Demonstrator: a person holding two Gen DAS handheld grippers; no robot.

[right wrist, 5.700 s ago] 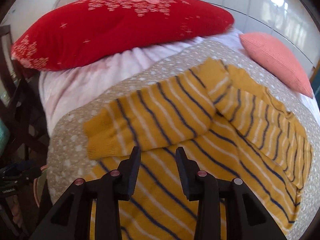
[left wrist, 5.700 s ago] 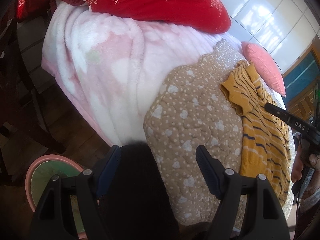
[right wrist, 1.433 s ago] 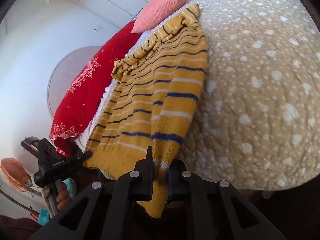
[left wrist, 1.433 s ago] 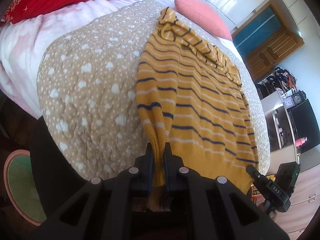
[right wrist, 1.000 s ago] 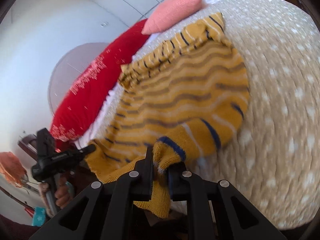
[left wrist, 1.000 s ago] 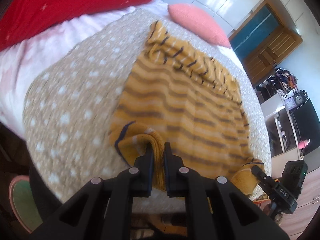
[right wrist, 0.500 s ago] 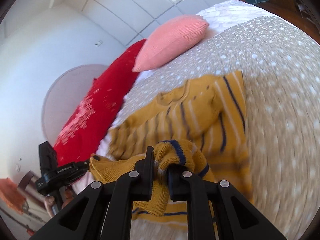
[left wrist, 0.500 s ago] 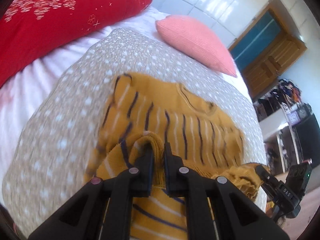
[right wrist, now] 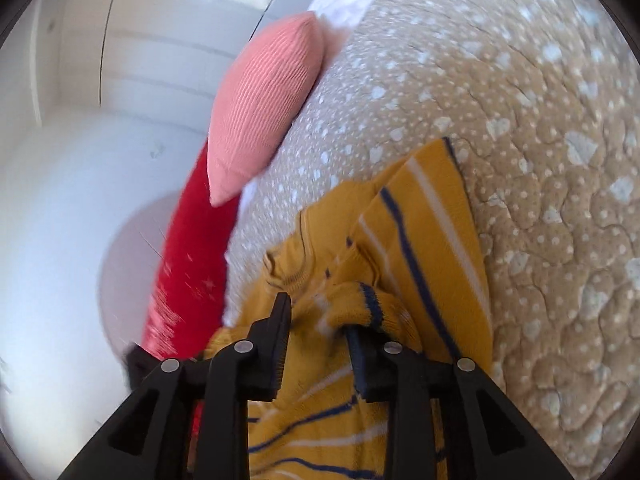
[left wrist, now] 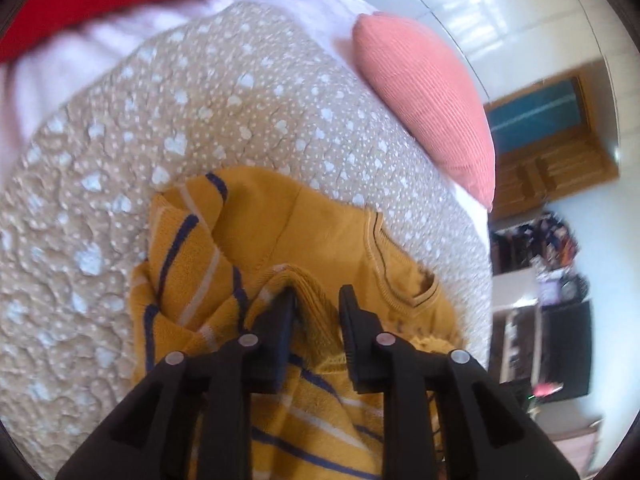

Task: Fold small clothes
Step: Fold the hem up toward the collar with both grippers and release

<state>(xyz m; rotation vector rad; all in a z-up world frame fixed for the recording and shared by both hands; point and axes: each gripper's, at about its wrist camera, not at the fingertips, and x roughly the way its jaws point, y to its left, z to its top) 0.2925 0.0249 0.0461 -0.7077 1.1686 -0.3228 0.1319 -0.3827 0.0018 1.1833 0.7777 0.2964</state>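
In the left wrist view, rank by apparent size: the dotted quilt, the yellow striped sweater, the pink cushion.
1. Dotted quilt, the largest area.
2. Yellow striped sweater, though it lies nearest the camera, which inflates it.
3. Pink cushion, smallest, though farthest off.

The left hand-held gripper (left wrist: 316,300) is matt black plastic. Two flat, blade-like fingers (left wrist: 280,328) rise from angular arms that widen toward the camera, and each arm has a triangular cut-out. Four round silver screw heads sit in a row across the arms. The right hand-held gripper (right wrist: 318,320) has the same build: black fingers (right wrist: 276,340), fine ribbing on the inner pad faces, four silver screws and triangular openings in the arms.
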